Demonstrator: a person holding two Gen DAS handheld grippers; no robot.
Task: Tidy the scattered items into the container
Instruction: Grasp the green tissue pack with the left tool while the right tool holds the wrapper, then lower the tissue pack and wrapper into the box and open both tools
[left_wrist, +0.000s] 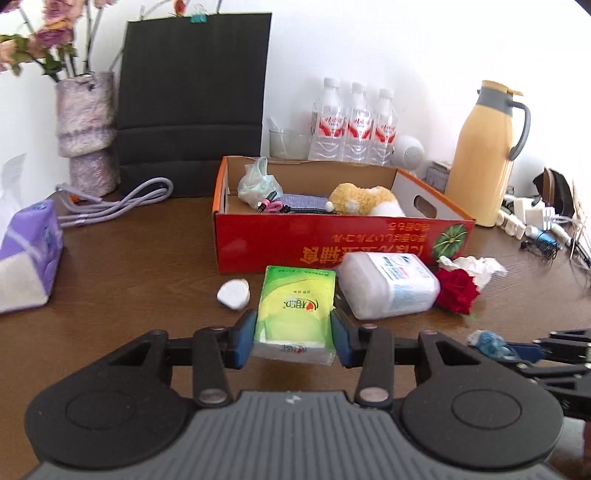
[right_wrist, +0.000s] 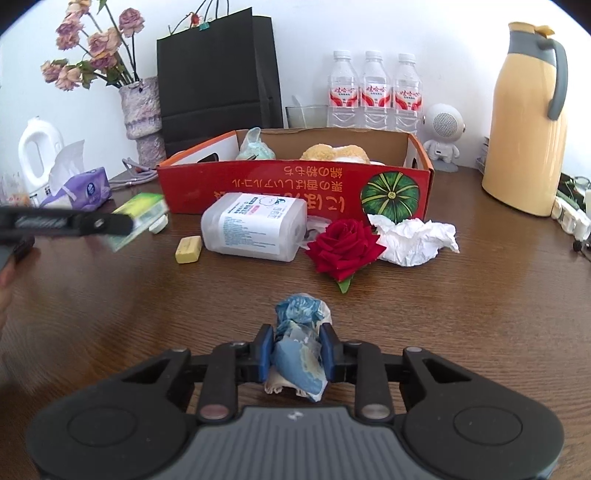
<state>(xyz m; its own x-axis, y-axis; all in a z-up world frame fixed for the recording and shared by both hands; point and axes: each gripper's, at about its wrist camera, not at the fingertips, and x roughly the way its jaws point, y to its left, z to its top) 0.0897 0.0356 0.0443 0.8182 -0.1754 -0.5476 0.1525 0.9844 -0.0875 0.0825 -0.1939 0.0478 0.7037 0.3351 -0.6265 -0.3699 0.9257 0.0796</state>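
Note:
My left gripper (left_wrist: 294, 338) is shut on a green tissue pack (left_wrist: 295, 310), held just above the table in front of the red cardboard box (left_wrist: 343, 242). My right gripper (right_wrist: 297, 352) is shut on a crumpled blue and white wrapper (right_wrist: 300, 347) over the table's near side. The box (right_wrist: 295, 188) holds a plush toy (left_wrist: 364, 199), a green plastic bag (left_wrist: 255, 182) and cables. In front of it lie a white wipes pack (right_wrist: 255, 227), a red rose (right_wrist: 343, 249), a crumpled white tissue (right_wrist: 415, 236), a yellow eraser (right_wrist: 189, 250) and a small white object (left_wrist: 233, 293).
Behind the box stand a black paper bag (left_wrist: 192, 103), three water bottles (left_wrist: 352, 125), a vase of dried flowers (left_wrist: 86, 129), a yellow thermos jug (right_wrist: 528, 122) and a white robot speaker (right_wrist: 443, 129). A purple tissue pack (left_wrist: 27, 251) and a purple cord (left_wrist: 122, 201) lie left.

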